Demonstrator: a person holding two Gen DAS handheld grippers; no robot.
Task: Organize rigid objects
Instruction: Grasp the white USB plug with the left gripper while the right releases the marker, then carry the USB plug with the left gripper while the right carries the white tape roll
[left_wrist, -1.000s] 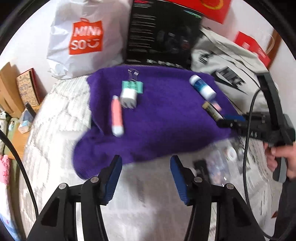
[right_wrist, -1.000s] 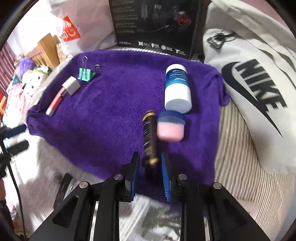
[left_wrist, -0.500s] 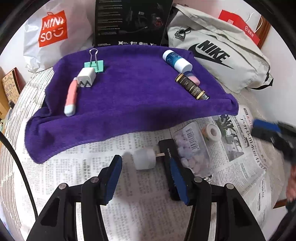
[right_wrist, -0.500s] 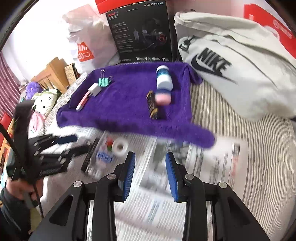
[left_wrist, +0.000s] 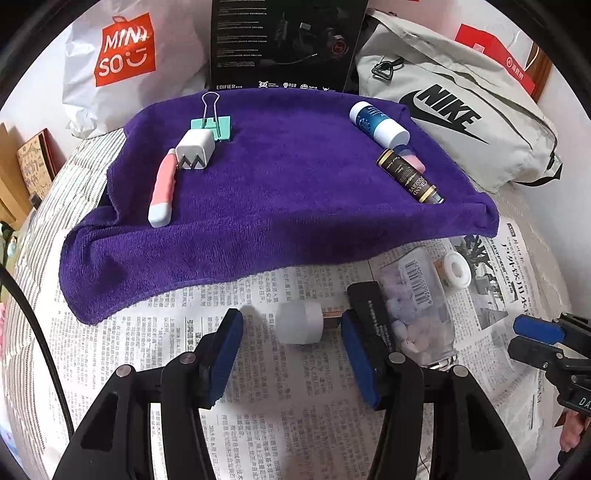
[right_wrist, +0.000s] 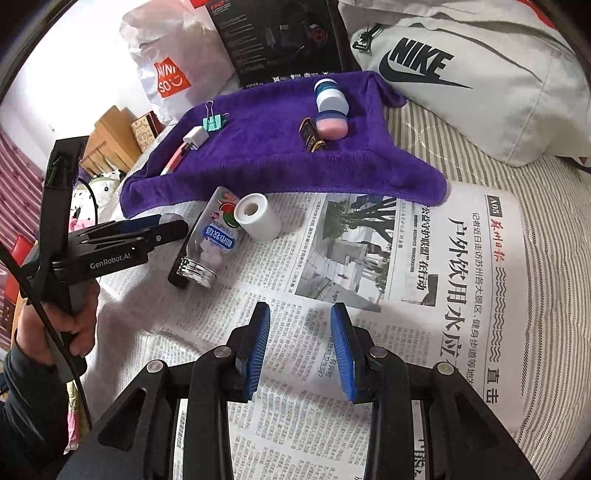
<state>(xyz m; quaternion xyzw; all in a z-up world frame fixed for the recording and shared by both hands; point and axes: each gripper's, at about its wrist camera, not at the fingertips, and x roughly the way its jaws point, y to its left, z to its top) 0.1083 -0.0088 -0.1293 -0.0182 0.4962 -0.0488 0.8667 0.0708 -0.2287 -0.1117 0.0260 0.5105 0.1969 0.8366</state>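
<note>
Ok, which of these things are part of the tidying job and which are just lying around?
Job:
purple towel
binder clip
white charger
pink tube
blue-white bottle
pink jar
dark tube
candy bottle
tape roll
white cap

Lying about:
Nike bag
Miniso bag
black box
newspaper

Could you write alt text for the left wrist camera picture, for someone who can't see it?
An open left claw hovers over newspaper, its blue pads either side of a small white cap. Beyond lies a purple towel holding a pink tube, charger plug, green binder clip and bottles.
</note>
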